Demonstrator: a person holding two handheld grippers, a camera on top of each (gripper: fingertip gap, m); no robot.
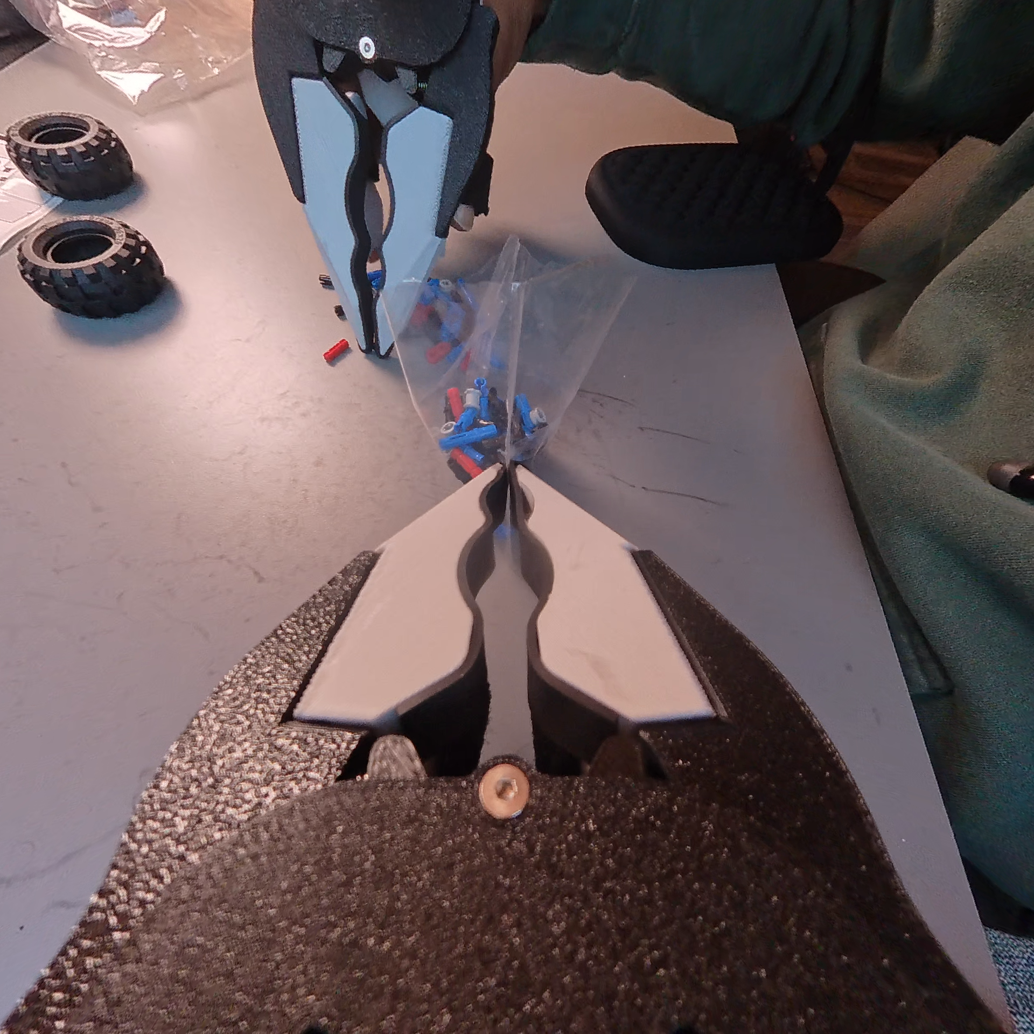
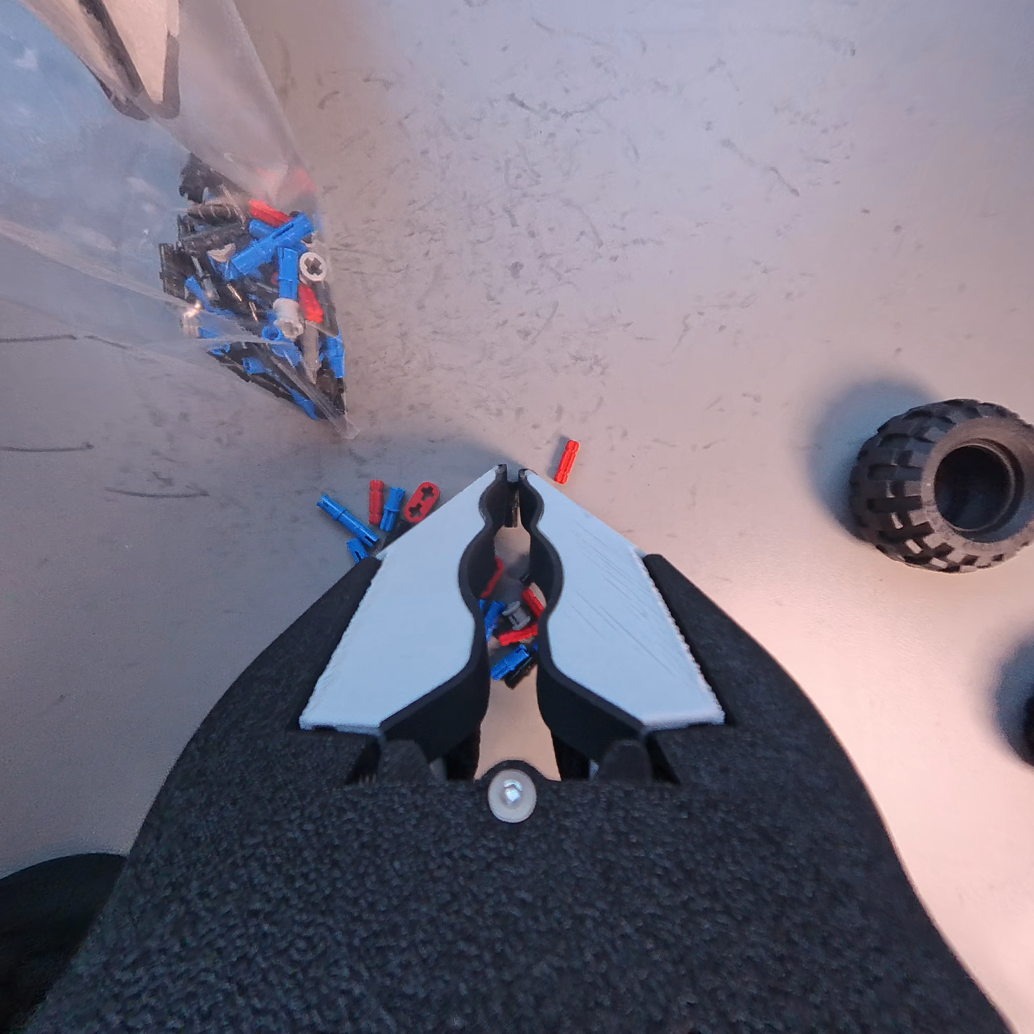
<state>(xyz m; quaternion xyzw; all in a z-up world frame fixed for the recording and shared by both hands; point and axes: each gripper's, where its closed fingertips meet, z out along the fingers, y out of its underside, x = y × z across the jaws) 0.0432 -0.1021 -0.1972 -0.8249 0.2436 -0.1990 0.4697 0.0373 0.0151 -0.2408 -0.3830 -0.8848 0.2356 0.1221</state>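
Here, plainly:
Left gripper (image 1: 508,473): its grey fingers are clenched on a fold of the clear plastic bag (image 1: 503,347) of small blue, red and black toy pins, and the bag stretches up and away from the tips.
Right gripper (image 2: 512,473): tips down at the grey tabletop (image 2: 615,224), jaws pinched on a small black pin (image 2: 512,506).
Loose pieces: a red pin (image 2: 566,460) lies just right of the right tips; blue and red pins and a flat red two-hole link (image 2: 421,501) lie just left of them.
Bag relative to right gripper: left and ahead, apart.
Tyres: two black knobby rubber tyres (image 1: 70,154) (image 1: 89,266) sit well apart from both grippers.
Edges: the table's edge (image 1: 839,447) runs close on the left gripper's right, beside a black chair armrest (image 1: 716,207) and a green sleeve (image 1: 783,50).
Open room: bare tabletop ahead of the right gripper.
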